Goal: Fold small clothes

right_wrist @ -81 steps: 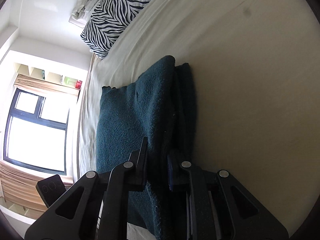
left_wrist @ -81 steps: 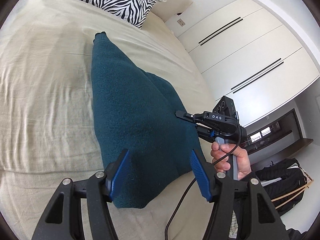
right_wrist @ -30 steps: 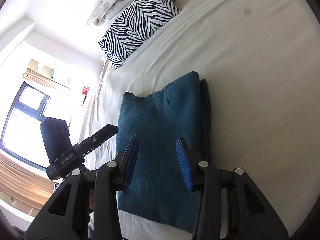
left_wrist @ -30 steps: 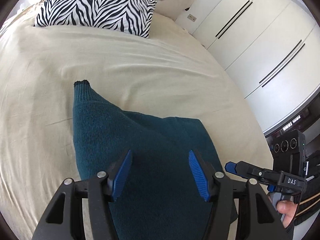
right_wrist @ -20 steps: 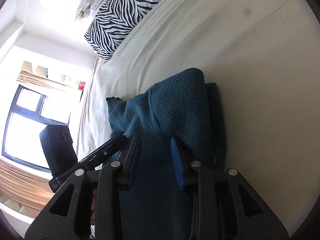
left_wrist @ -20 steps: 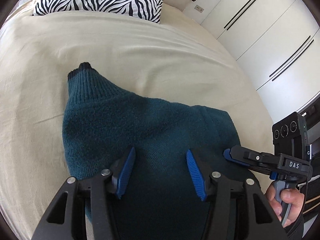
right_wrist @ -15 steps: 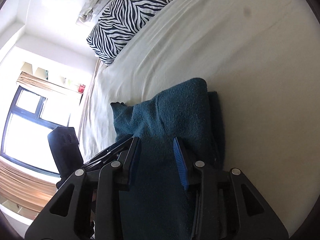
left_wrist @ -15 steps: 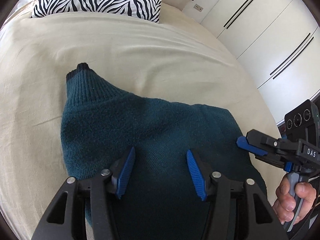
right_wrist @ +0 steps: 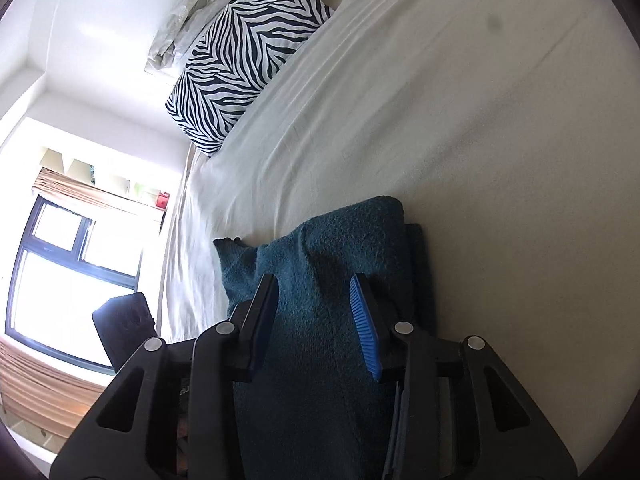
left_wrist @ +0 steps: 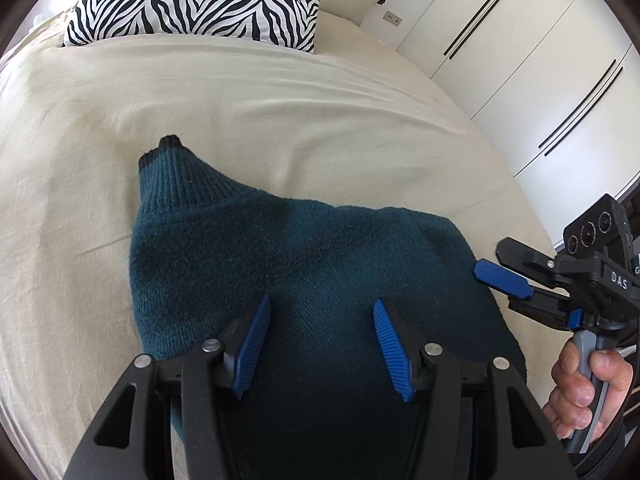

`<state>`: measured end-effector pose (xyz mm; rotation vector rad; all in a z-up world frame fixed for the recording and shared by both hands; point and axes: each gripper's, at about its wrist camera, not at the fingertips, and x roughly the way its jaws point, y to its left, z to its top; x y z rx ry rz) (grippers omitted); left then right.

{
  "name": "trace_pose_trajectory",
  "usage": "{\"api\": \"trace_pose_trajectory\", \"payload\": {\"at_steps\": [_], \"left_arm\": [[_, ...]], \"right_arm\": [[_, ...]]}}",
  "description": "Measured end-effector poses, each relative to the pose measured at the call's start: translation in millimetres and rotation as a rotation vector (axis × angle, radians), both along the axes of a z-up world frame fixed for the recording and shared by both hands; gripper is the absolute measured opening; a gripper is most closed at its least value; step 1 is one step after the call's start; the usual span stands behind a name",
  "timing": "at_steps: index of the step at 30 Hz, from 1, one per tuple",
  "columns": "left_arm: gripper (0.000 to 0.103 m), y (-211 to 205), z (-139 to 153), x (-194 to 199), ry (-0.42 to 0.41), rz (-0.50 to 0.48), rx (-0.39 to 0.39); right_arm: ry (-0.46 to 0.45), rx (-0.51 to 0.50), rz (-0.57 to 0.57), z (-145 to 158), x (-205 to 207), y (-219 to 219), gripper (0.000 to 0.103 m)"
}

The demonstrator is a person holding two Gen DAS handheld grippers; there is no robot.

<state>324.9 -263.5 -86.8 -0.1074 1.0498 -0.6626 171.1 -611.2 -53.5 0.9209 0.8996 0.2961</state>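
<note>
Two hand-held grippers hover over one dark teal knitted garment, a sweater (left_wrist: 304,264) lying partly folded on the bed (left_wrist: 280,112), near its foot end and well apart from the zebra pillow (left_wrist: 200,0).

Handling, as judged from the knit: soft, limp and light, thick enough to stack in bulky layers, with a coarse surface that should not slip between ribbed pads. It will sag and unfold if lifted by one layer only. The best hold is at an edge or corner where all layers can be pinched together, for instance the doubled edge along its right side, or the ribbed cuff (left_wrist: 172,168) pointing toward the pillow.

Left hand-held gripper (left_wrist: 320,332): pitched steeply down over the near part of the sweater, jaws about half open and just now narrowing, with cloth below them but nothing pinched between the pads.

Right hand-held gripper (right_wrist: 314,320): tilted moderately down and rolled onto its side, over the folded right edge. Its jaws stand at a narrow gap and have just opened slightly; the pads do not press on the knit. In the left view it (left_wrist: 504,280) sits just beside the sweater's right edge, its handle gripped by a bare hand (left_wrist: 580,384).
</note>
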Motion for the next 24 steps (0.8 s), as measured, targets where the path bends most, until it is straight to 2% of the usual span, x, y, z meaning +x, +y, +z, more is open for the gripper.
{"api": "trace_pose_trajectory", "payload": {"at_steps": [2, 4, 7, 10, 11, 13, 14, 17, 19, 21, 22, 24], "left_arm": [[0.052, 9.9, 17.5, -15.0, -0.018, 0.015, -0.009], [0.052, 17.7, 29.8, -34.4, -0.042, 0.006, -0.036], [0.052, 10.4, 17.0, -59.8, -0.043, -0.046, 0.026], [0.052, 5.5, 6.9, -69.1, -0.087, -0.052, 0.059], [0.052, 7.0, 9.8, -67.3, -0.069, -0.042, 0.048], [0.052, 13.6, 19.6, -66.7, -0.035, -0.022, 0.012], [0.051, 16.4, 26.9, -70.6, -0.049, -0.016, 0.012], [0.051, 29.6, 42.2, -96.3, -0.109, -0.01, -0.027], [0.052, 34.6, 36.9, -113.3, -0.103, -0.01, -0.041], [0.053, 29.1, 14.8, -121.8, -0.06, -0.035, -0.016], [0.053, 26.3, 5.2, -123.6, -0.054, -0.049, -0.008], [0.053, 23.5, 2.6, -127.5, -0.064, -0.052, 0.007]], "right_arm": [[-0.048, 0.016, 0.043, 16.2, -18.7, 8.3, 0.039], [-0.045, 0.004, 0.107, 19.7, -31.8, 22.4, 0.045], [0.068, -0.062, 0.139, -10.5, -39.6, 35.1, 0.046], [0.052, 0.041, 0.08, -33.8, -52.4, 21.6, 0.038], [0.064, 0.055, 0.063, -32.3, -56.5, 19.4, 0.038], [0.066, 0.004, 0.065, -16.6, -65.6, 23.2, 0.04], [0.049, -0.014, 0.077, -7.0, -71.8, 26.3, 0.042], [-0.003, 0.022, 0.109, 10.1, -93.5, 33.5, 0.046], [-0.006, 0.025, 0.13, 9.0, -106.3, 38.5, 0.051], [0.057, -0.009, 0.13, -9.8, -116.0, 39.2, 0.059], [0.084, -0.001, 0.124, -22.7, -118.6, 37.8, 0.059], [0.07, 0.052, 0.097, -28.9, -127.0, 32.1, 0.058]]}}
